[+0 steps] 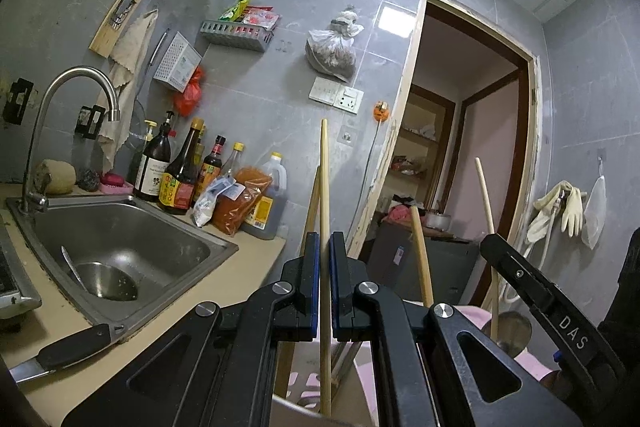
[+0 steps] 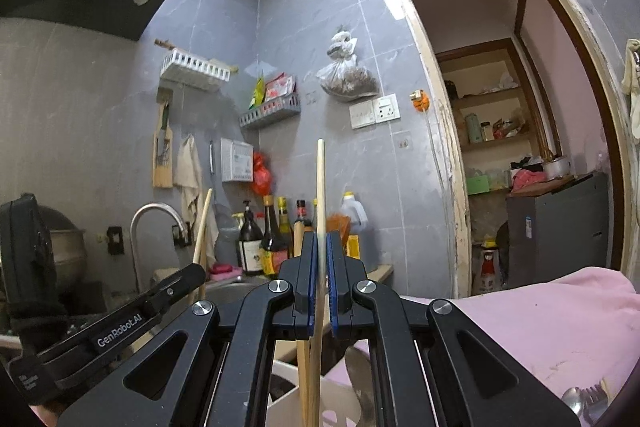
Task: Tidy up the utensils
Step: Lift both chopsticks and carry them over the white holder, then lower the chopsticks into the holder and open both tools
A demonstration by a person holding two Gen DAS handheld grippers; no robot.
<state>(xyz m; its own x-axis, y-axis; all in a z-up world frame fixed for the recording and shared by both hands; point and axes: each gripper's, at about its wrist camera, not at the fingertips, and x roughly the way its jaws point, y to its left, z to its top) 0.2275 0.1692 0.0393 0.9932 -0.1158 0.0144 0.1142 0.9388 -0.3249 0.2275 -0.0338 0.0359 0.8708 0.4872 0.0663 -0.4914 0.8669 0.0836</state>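
My left gripper (image 1: pixel 325 241) is shut on an upright wooden chopstick (image 1: pixel 324 179), whose lower end reaches down into a pale utensil holder (image 1: pixel 298 405). My right gripper (image 2: pixel 320 239) is shut on a second upright chopstick (image 2: pixel 320 183) above the same holder (image 2: pixel 286 367). More wooden sticks (image 1: pixel 421 255) and a metal spoon (image 1: pixel 508 331) stand in the holder. Each gripper shows in the other's view: the right one (image 1: pixel 490 243) at the right edge, the left one (image 2: pixel 194 271) at lower left.
A steel sink (image 1: pixel 188 247) with a faucet (image 1: pixel 76 79) lies to the left, sauce bottles (image 1: pixel 180 175) behind it. A black-handled knife (image 1: pixel 68 349) rests on the counter edge. Pink cloth (image 2: pixel 540 327) lies at right, with a fork and spoon (image 2: pixel 586 401) on it. A doorway (image 2: pixel 512 131) opens beyond.
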